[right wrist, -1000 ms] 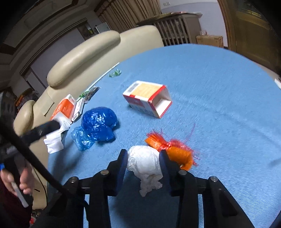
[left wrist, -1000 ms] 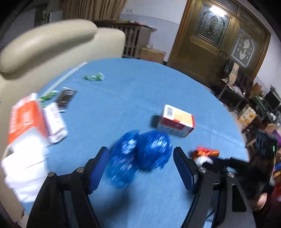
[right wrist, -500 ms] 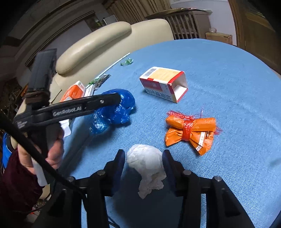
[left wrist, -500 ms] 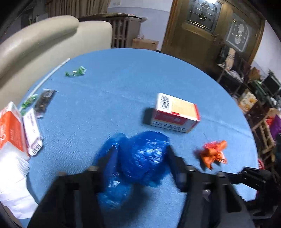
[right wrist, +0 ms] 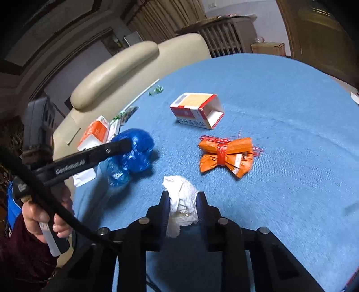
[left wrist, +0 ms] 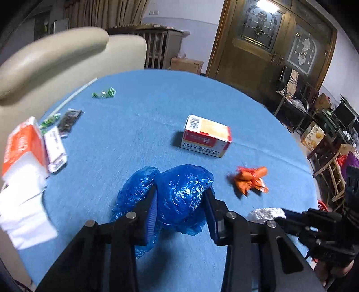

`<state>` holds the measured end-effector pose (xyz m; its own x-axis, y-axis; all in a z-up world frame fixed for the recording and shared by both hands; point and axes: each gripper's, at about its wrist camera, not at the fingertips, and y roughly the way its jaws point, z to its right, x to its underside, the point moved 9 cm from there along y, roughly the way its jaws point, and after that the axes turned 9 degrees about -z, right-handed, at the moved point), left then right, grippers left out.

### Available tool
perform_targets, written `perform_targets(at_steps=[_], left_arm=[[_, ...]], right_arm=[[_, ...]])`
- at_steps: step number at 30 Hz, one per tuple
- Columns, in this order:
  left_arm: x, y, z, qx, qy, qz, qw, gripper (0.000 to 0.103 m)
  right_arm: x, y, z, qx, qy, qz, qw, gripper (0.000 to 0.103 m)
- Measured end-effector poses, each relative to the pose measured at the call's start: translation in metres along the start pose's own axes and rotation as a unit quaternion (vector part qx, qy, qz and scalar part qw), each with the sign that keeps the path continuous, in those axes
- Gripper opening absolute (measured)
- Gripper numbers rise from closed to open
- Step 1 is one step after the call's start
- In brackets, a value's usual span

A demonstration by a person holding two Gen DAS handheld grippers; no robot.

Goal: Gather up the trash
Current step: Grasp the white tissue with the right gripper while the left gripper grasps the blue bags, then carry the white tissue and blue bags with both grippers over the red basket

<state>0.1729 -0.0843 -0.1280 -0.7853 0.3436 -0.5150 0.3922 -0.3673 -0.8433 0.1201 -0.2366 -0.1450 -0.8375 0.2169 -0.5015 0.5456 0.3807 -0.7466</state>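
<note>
I see a round table [left wrist: 202, 96] under a blue cloth, a cream leather armchair [left wrist: 56, 58] behind it, a carved wooden door [left wrist: 269, 40] with patterned glass, and a cardboard box [left wrist: 186, 65] against the wall.

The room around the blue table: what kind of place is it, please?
Probably a living room in a home. A cream sofa stands against the table, curtains hang behind it, and a wooden door with patterned glass is on the far side.

Blue plastic bag [left wrist: 181, 197]: crumpled, glossy, clamped between pads. White paper wad [right wrist: 182, 202]: crushed, pinched between pads. Orange wrapper [right wrist: 226, 156]: tied with red band, laid flat. Red-white carton [right wrist: 197, 110]: laid on side, end open.
</note>
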Motion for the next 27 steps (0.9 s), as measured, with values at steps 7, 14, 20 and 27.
perform_targets(at_steps=[7,14,20,27], left_arm=[[0.028,-0.046,0.033,0.001,0.011,0.028,0.9996,0.040],[0.050,-0.077,0.080,-0.012,0.050,0.047,0.9976,0.040],[0.059,-0.098,0.119,-0.030,0.083,0.064,0.9940,0.040],[0.068,-0.114,0.152,-0.043,0.107,0.077,0.9903,0.040]], right_arm=[[0.027,-0.047,0.002,0.002,0.014,0.034,0.999,0.027],[0.058,-0.101,0.015,0.011,0.032,0.070,0.997,0.027],[0.072,-0.144,0.022,0.023,0.041,0.107,0.993,0.027],[0.082,-0.186,0.021,0.020,0.045,0.144,0.988,0.027]])
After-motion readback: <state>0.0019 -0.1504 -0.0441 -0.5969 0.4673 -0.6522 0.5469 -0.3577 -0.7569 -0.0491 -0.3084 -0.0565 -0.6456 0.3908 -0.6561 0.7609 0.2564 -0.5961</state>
